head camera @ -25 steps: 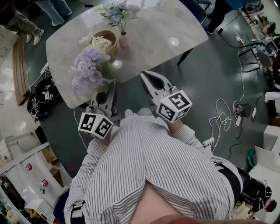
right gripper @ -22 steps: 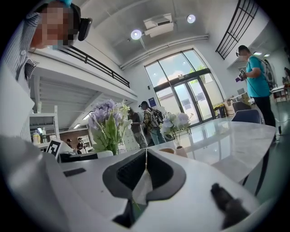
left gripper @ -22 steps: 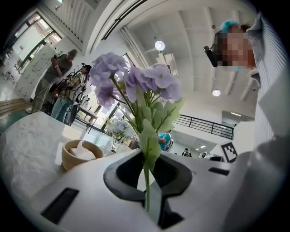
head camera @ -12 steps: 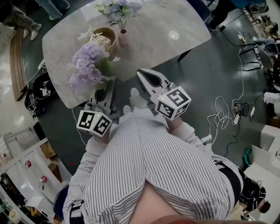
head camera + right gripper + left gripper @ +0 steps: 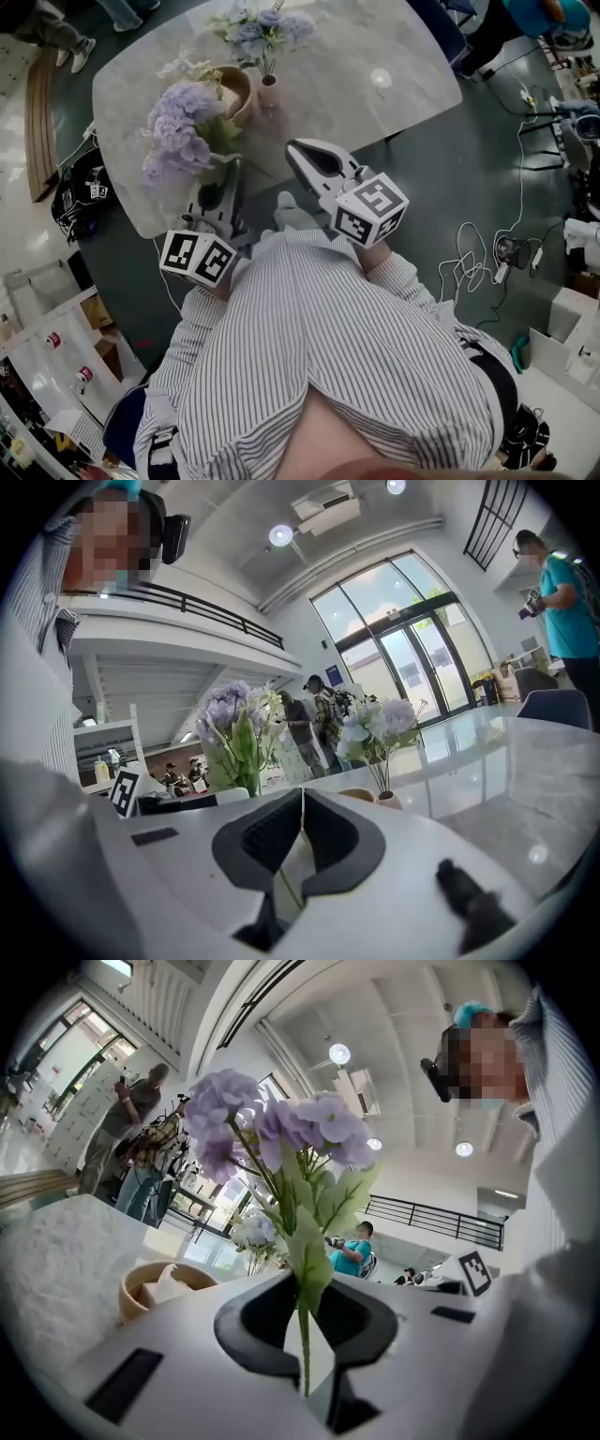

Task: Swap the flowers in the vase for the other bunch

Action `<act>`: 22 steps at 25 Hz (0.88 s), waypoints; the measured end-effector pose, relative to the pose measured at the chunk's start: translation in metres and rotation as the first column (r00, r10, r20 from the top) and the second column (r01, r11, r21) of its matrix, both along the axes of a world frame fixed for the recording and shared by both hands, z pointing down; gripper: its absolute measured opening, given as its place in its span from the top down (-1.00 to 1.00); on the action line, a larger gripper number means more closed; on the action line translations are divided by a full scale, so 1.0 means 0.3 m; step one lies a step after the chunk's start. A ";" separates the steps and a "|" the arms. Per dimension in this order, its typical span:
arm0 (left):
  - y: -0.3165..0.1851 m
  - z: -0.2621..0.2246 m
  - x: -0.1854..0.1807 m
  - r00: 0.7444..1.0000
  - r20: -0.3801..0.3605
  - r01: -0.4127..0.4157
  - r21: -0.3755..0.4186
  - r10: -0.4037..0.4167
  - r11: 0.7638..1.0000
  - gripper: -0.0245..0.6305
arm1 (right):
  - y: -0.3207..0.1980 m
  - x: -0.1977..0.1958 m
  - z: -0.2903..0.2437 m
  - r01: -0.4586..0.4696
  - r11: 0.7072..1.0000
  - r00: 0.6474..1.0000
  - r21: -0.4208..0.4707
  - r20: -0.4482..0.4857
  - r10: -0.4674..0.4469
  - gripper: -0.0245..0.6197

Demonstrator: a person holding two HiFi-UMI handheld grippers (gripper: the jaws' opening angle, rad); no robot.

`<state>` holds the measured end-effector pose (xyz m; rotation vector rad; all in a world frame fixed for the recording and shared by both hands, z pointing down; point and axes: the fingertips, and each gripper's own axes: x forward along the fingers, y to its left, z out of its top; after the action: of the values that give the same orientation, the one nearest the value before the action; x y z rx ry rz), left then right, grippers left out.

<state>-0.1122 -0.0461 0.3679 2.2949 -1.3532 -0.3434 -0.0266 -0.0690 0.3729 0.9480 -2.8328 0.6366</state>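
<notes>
From the head view, the pink vase (image 5: pixel 267 89) stands on the worktop (image 5: pixel 375 47) with the pale flowers (image 5: pixel 258 26) in it, so the swap is not done yet. The purple bunch (image 5: pixel 178 136) is at 10 o'clock from the left hand-held gripper (image 5: pixel 228 178). The vase is at 11 o'clock from the right hand-held gripper (image 5: pixel 298 152), near but not touching.

In the left gripper view, the jaws pinch the green stem (image 5: pixel 303 1335). The purple flowers are up at 12 o'clock.

In the right gripper view, the jaws are pressed together with nothing in them. The vase (image 5: pixel 386 801) sits at 3 o'clock. I think the pale flowers must come out first.
</notes>
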 end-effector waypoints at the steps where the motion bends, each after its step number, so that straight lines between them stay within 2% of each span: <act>1: -0.018 -0.005 0.000 1.000 0.002 0.007 0.004 -0.007 1.000 0.77 | -0.022 0.000 -0.005 0.005 1.000 1.000 0.003 0.000 -0.005 0.87; 7: -0.120 -0.027 0.003 0.999 0.015 0.044 0.003 -0.045 0.999 0.77 | -0.135 0.008 -0.028 0.041 0.999 0.999 0.002 0.010 -0.041 0.87; 22: -0.237 -0.055 0.032 0.989 0.042 0.138 0.014 -0.138 0.990 0.77 | -0.301 0.054 -0.046 0.091 0.996 0.996 0.022 0.019 -0.091 0.87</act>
<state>-0.1026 -0.1172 0.3513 2.2341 -1.5396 -0.3486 -0.0104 -0.1593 0.3592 0.8148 -2.8864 0.6103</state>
